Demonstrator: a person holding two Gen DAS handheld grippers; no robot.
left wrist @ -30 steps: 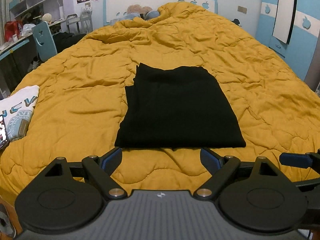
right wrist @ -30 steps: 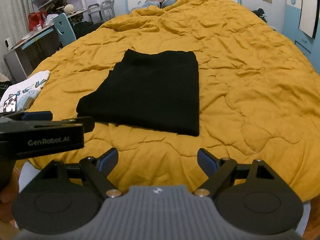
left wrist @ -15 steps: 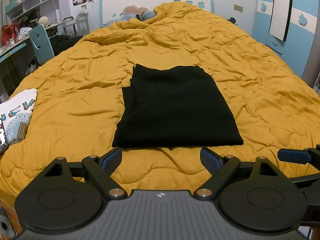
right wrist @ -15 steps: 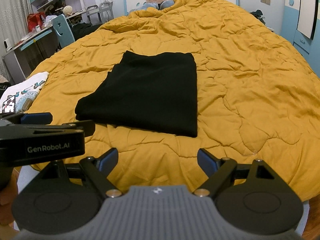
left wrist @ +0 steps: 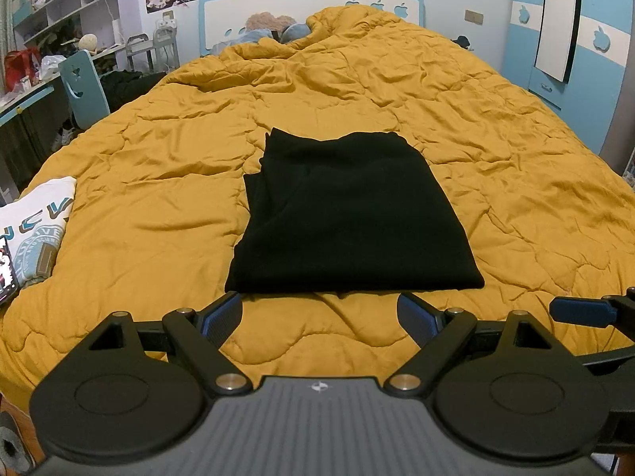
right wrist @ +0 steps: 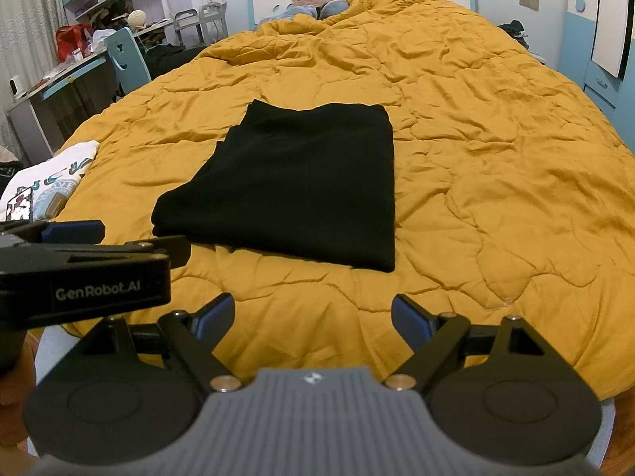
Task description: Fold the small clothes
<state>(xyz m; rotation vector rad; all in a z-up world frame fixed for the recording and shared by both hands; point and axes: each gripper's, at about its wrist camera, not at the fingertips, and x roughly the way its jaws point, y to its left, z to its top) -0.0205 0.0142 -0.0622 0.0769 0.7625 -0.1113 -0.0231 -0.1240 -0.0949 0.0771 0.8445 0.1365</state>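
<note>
Black garment [left wrist: 349, 218] lies folded flat on the bed's mustard quilt [left wrist: 496, 127], centre of frame in the left wrist view, centre-left in the right wrist view [right wrist: 293, 186]. Roughly a trapezoid, narrower at the far end; long axis runs away from the cameras toward the headboard [left wrist: 309, 12], near edge the wide one. A stepped layer edge shows along its left side. Nothing touches it.

Left gripper [left wrist: 319, 315]: jaws wide, nothing between them, low in the frame just short of the garment's near edge. Right gripper [right wrist: 311, 317]: jaws wide too, holding nothing, over bare quilt with the garment well ahead and left. The left gripper's body also shows at the left edge of the right wrist view, printed "GenRobot.AI" in white.

White T-shirt [left wrist: 35, 214] folded at the left edge of the bed, teal print; letters partly readable, something like "UCV", rest too small to tell. A phone [right wrist: 20, 207] rests on it, screen lit.

Headboard has apple-shaped cutouts. Blue wardrobe [left wrist: 575, 51] upper right. Shelves [left wrist: 59, 12] upper left hold clutter, items too blurred to name. Blue chair [left wrist: 83, 87] at the table [right wrist: 59, 79] on the left.
</note>
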